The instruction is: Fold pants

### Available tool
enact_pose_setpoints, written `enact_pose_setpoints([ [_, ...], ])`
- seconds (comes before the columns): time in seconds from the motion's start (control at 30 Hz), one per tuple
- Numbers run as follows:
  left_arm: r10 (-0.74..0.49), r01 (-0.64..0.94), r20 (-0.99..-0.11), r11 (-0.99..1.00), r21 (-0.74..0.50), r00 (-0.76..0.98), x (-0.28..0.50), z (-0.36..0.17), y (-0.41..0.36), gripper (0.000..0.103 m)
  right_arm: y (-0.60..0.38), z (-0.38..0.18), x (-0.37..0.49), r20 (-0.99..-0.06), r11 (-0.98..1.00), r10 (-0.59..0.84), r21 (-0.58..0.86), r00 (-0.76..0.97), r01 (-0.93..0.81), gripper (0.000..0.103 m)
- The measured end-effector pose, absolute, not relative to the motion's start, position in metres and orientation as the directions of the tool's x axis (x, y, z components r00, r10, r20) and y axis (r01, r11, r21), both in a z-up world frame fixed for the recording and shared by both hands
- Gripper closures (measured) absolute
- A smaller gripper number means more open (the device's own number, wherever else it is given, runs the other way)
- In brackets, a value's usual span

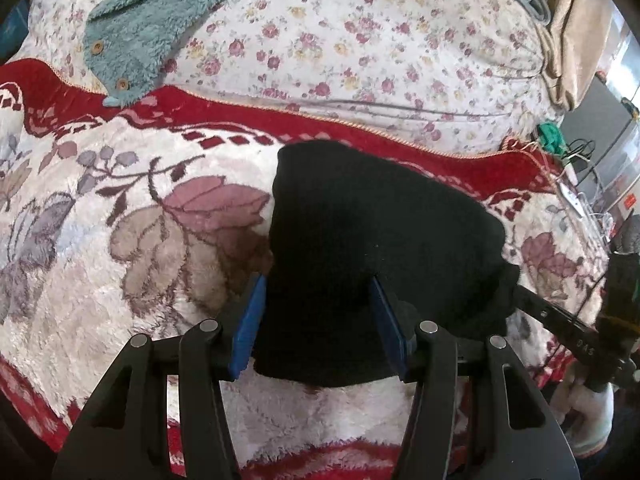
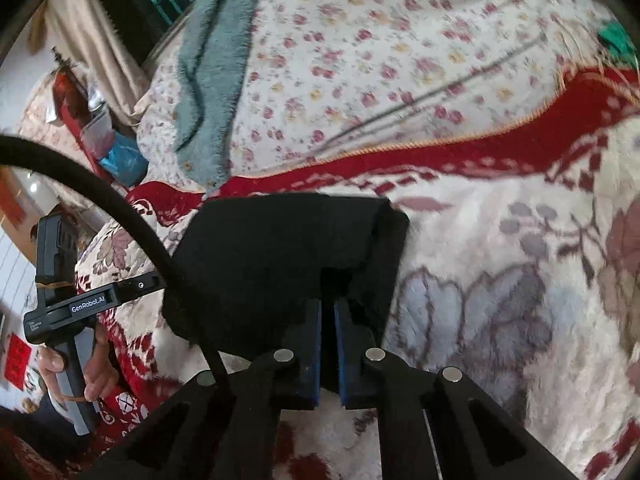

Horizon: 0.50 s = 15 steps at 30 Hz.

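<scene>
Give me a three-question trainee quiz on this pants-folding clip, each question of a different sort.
1. True or false: the right tool is wide open above the black pants.
2. Multiple choice: the teal fleece garment lies on (A) the small-flowered sheet, (B) the floor, (C) the pants.
3. Fill in: the left tool has its blue pads spread with the ____ between them.

Key
1. False: its pads are nearly together, pinching the pants' edge.
2. A
3. pants
</scene>
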<state>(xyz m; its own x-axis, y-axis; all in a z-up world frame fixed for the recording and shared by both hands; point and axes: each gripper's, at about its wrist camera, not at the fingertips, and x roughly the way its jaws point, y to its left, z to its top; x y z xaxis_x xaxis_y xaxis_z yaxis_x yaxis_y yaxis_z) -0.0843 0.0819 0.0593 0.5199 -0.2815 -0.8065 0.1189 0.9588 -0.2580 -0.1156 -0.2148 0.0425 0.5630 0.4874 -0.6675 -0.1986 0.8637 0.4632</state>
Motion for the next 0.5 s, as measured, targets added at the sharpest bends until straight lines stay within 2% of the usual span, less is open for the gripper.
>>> enact_pose_setpoints([
  [0.1, -0.267, 0.113, -0.808, 0.963, -0.244, 0.525, -0.085, 0.057, 0.08, 0.05, -0.22, 0.052, -0.121, -0.65, 0.867, 0.468, 0.471, 0.599, -0.166, 0.097],
  [0.17, -0.26, 0.115, -0.808, 0.965, -0.235, 0.529, -0.086, 0.057, 0.078, 0.05, -0.22, 0.063, -0.122, -0.643, 0.881, 0.44, 0.445, 0.626, -0.162, 0.094],
  [0.2, -0.257, 0.115, -0.807, 0.966, -0.232, 0.531, -0.086, 0.057, 0.078, 0.05, -0.219, 0.069, -0.123, -0.634, 0.882, 0.439, 0.438, 0.637, -0.172, 0.085],
  [0.23, -0.255, 0.113, -0.807, 0.966, -0.232, 0.532, -0.086, 0.057, 0.078, 0.05, -0.219, 0.074, -0.123, -0.624, 0.879, 0.446, 0.44, 0.641, -0.184, 0.064],
  [0.27, -0.254, 0.112, -0.807, 0.967, -0.231, 0.533, -0.086, 0.057, 0.078, 0.05, -0.217, 0.076, -0.121, -0.62, 0.872, 0.46, 0.452, 0.635, -0.191, 0.054],
  [0.3, -0.252, 0.111, -0.807, 0.967, -0.228, 0.534, -0.086, 0.057, 0.077, 0.05, -0.216, 0.076, -0.119, -0.619, 0.865, 0.473, 0.464, 0.627, -0.193, 0.048],
  [0.43, -0.24, 0.115, -0.808, 0.971, -0.212, 0.537, -0.086, 0.056, 0.076, 0.05, -0.202, 0.062, -0.106, -0.665, 0.874, 0.468, 0.447, 0.582, -0.193, 0.049],
  [0.47, -0.238, 0.115, -0.809, 0.971, -0.209, 0.538, -0.086, 0.056, 0.076, 0.05, -0.199, 0.056, -0.103, -0.674, 0.877, 0.464, 0.443, 0.575, -0.188, 0.052],
  [0.5, -0.235, 0.115, -0.81, 0.972, -0.206, 0.537, -0.086, 0.056, 0.075, 0.05, -0.199, 0.05, -0.101, -0.679, 0.877, 0.463, 0.446, 0.57, -0.18, 0.064],
])
